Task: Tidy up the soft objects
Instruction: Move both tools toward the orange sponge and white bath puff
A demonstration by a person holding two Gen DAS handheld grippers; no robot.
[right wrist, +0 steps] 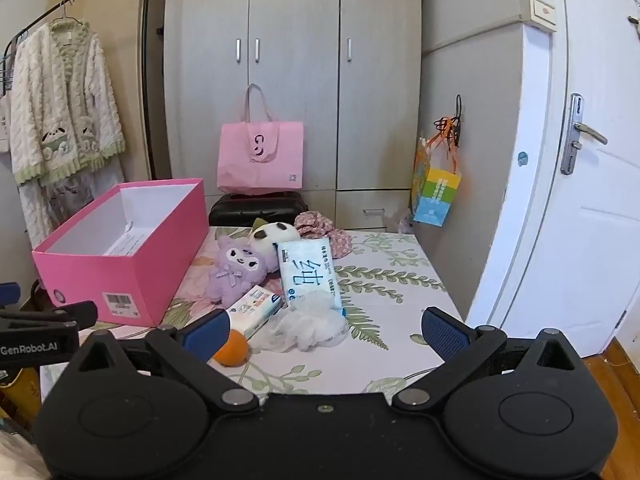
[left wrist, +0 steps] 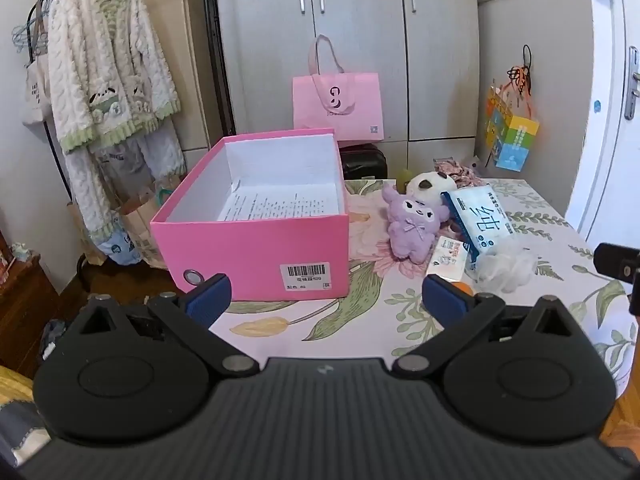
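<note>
The floral-clothed table (right wrist: 400,280) carries a pink box (right wrist: 120,280) (open-topped); right of it lie plush toys (right wrist: 236,272), tissue packs (right wrist: 308,276), a mesh sponge (right wrist: 308,326), an orange (right wrist: 234,348).

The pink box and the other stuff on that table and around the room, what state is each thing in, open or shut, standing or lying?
Pink box: open, no lid, only a printed sheet inside.
Purple plush: lying on the table, outside the box.
Panda plush: lying behind the purple plush.
Tissue pack: lying flat, sealed.
Wardrobe doors: shut.
Left gripper: open, holding nothing.
Right gripper: open, holding nothing.
</note>
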